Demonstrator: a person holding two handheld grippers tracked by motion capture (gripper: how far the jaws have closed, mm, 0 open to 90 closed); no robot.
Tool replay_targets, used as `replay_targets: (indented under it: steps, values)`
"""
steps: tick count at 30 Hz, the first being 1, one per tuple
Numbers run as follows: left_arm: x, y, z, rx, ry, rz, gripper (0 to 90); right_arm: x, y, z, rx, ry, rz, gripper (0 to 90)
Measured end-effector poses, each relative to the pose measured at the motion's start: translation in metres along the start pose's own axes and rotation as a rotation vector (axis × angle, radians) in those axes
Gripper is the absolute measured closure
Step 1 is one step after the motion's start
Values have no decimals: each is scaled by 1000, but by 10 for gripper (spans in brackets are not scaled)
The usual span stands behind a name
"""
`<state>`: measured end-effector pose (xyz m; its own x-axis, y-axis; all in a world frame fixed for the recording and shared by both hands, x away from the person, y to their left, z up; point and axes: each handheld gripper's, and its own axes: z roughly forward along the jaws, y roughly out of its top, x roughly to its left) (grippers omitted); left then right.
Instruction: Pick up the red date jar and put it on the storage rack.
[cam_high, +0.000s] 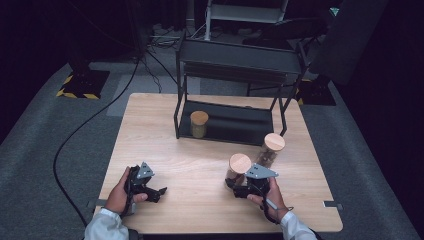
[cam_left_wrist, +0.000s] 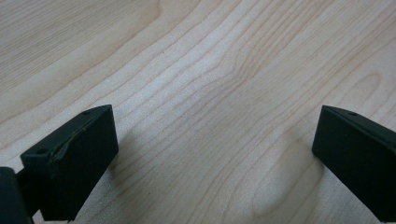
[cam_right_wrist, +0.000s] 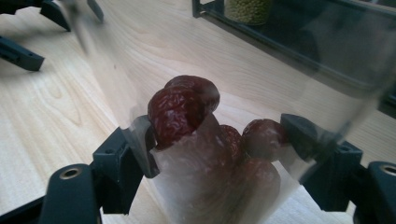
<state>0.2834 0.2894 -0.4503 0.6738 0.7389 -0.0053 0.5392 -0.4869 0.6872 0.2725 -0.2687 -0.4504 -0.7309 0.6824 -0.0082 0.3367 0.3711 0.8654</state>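
The jar of red dates (cam_right_wrist: 219, 154) stands on the surface (cam_high: 200, 170) toward its near right side, and the right hand-held gripper (cam_right_wrist: 219, 149) pinches its clear wall, one black jaw on each side. The right gripper view shows the wrinkled dark red fruit heaped at the bottom of the glass; the high view gives instead the jar's round wooden lid (cam_high: 240, 163) and the right hand-held gripper (cam_high: 239, 186) low at its base, held by the person's right hand (cam_high: 270, 196).

Just behind it to the right stands a second jar with a wooden lid (cam_high: 272, 148), its contents too small to tell. Farther back, on the bottom shelf of a black metal rack (cam_high: 225, 122), is a third jar (cam_high: 199, 124); the right gripper view shows greenish grains in it (cam_right_wrist: 247, 9).

The left hand-held gripper (cam_high: 159, 192) rests near the front left of the surface, well apart from the jars. The left gripper view shows its jaws spread wide over bare wood grain (cam_left_wrist: 210, 93) with nothing between them.
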Motion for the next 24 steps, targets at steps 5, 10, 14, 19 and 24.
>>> replay_targets:
  steps: [5,10,14,19,24]
  values:
    - [0,0,0,0,0,0,2,0,2,-1,-7,-9,2,250]
    - [0,0,0,0,0,0,2,2,5,-2,-12,-26,4,250]
    - [0,0,0,0,0,0,2,3,9,-2,-11,-39,-3,250]
    - [0,0,0,0,0,0,2,4,13,0,-13,-46,1,250]
    - [0,0,0,0,0,0,2,8,19,2,-13,-63,3,250]
